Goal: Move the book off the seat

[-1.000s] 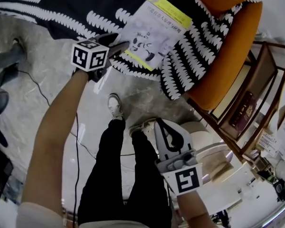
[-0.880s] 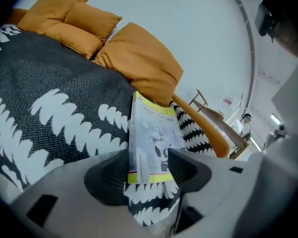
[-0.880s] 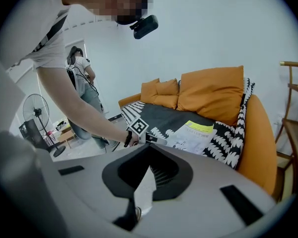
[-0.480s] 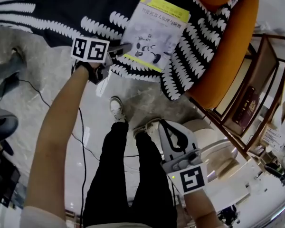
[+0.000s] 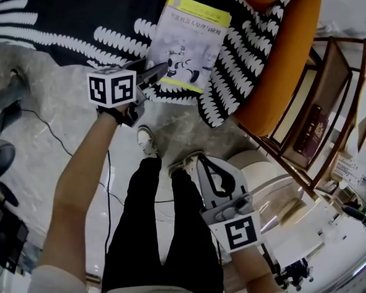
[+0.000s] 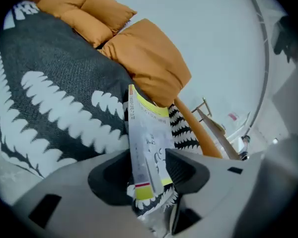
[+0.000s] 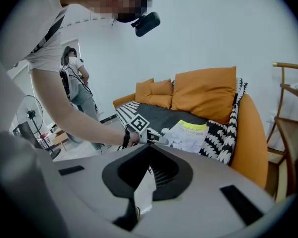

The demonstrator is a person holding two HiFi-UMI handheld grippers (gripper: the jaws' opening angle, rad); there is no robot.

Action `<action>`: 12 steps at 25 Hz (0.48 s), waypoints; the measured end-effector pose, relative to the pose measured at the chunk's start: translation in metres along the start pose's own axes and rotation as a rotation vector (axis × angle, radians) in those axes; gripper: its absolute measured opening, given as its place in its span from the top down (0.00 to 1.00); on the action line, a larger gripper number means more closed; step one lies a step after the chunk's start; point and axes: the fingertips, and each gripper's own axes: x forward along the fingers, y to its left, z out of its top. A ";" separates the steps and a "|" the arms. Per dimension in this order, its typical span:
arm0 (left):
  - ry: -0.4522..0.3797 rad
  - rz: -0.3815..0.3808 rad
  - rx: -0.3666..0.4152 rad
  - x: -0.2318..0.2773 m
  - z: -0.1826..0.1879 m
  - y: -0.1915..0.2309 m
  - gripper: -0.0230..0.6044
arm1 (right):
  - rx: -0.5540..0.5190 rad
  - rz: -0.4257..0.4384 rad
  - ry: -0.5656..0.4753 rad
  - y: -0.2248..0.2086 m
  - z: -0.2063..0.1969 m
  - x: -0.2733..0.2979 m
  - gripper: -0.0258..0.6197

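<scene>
— Looking at the left gripper (image 5: 157,72), centre-left in the head view: what does it have?
— The book (image 5: 186,44), by its lower-left corner. In the left gripper view the jaws bear on both covers, with blanket (image 5: 67,17) fringe showing just under the corner. They have just been opening slightly.
— And the book itself?
— On the black-and-white blanket over the orange sofa (image 5: 287,54), top centre of the frame, up and right of the jaw tips.
— The right gripper (image 5: 202,160)?
— Lower centre, well apart from the book, jaws together on nothing.
— Any writing?
— A yellow band tops the cover. There is print beneath it and down the spine, too small to read.
</scene>
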 end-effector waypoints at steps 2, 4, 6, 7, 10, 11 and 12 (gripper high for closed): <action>-0.004 0.071 0.048 -0.001 -0.007 -0.009 0.63 | 0.001 -0.005 -0.004 -0.001 0.002 -0.003 0.93; -0.008 0.117 0.088 0.001 -0.014 -0.016 0.63 | 0.004 -0.009 -0.003 -0.002 0.004 -0.006 0.93; -0.019 0.129 0.062 0.008 -0.015 -0.008 0.66 | 0.007 -0.015 0.001 -0.004 0.004 -0.011 0.93; -0.024 0.113 0.015 0.013 -0.015 -0.001 0.66 | 0.007 -0.019 0.001 -0.005 0.004 -0.013 0.93; 0.008 0.019 -0.136 0.026 -0.015 0.018 0.71 | 0.008 -0.032 0.001 -0.010 -0.003 -0.020 0.93; 0.037 -0.006 -0.162 0.027 -0.015 0.021 0.80 | 0.012 -0.036 0.002 -0.011 -0.007 -0.022 0.93; 0.064 -0.029 -0.174 0.028 -0.015 0.020 0.80 | 0.016 -0.039 0.003 -0.012 -0.009 -0.023 0.93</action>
